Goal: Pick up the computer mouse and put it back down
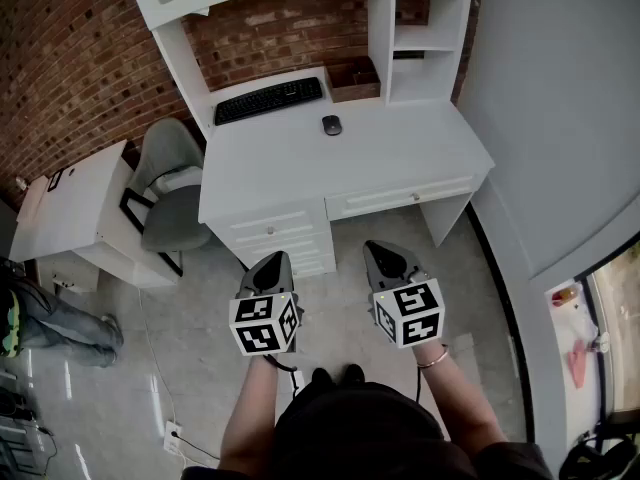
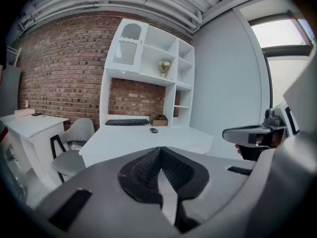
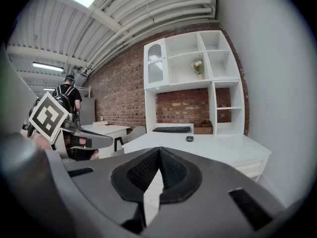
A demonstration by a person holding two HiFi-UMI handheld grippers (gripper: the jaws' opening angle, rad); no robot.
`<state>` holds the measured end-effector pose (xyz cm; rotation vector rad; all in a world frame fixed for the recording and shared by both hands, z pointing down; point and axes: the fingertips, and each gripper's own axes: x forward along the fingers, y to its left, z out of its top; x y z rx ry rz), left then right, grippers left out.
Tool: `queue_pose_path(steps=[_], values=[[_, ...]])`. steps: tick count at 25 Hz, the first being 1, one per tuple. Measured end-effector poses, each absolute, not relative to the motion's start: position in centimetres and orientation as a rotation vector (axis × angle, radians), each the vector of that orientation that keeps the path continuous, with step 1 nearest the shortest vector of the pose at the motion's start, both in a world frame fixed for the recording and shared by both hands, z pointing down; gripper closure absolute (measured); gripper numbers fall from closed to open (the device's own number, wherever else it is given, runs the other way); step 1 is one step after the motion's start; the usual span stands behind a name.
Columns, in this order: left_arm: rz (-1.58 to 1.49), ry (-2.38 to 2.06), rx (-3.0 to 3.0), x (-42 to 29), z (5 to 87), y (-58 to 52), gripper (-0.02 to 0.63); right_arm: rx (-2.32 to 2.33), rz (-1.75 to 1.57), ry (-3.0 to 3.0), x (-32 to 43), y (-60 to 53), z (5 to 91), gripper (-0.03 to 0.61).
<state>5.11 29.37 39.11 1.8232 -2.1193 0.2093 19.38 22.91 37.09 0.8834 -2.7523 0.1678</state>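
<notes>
The dark computer mouse (image 1: 331,125) lies on the white desk (image 1: 400,153), just right of the black keyboard (image 1: 268,100). Both grippers hover over the floor well short of the desk, side by side and aimed at it. My left gripper (image 1: 272,260) is shut with nothing in it, and so is my right gripper (image 1: 385,251). In the left gripper view the mouse (image 2: 154,130) is small and far beyond the closed jaws (image 2: 159,155). It is just as distant in the right gripper view, where the mouse (image 3: 189,139) lies past the closed jaws (image 3: 159,155).
A grey chair (image 1: 170,183) stands left of the desk, with a white side table (image 1: 70,218) beyond it. A brown box (image 1: 353,78) sits at the desk's back under the white shelves. A grey wall (image 1: 560,118) closes the right side. A person (image 3: 67,95) stands far off.
</notes>
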Motion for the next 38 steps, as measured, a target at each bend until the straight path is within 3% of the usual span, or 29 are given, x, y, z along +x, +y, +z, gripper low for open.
queue_pose_path(steps=[19, 22, 38], values=[[0.249, -2.141, 1.819, 5.7, 39.2, 28.1, 0.604, 0.920, 0.177, -2.754, 19.8, 20.8, 37.2, 0.571], [0.251, -2.143, 1.831, 5.4, 39.0, 27.2, 0.604, 0.926, 0.199, -2.749, 19.5, 19.9, 37.2, 0.516], [0.251, -2.080, 1.845, -1.1, 41.5, 18.9, 0.604, 0.910, 0.265, -2.682, 13.1, 12.3, 39.7, 0.419]])
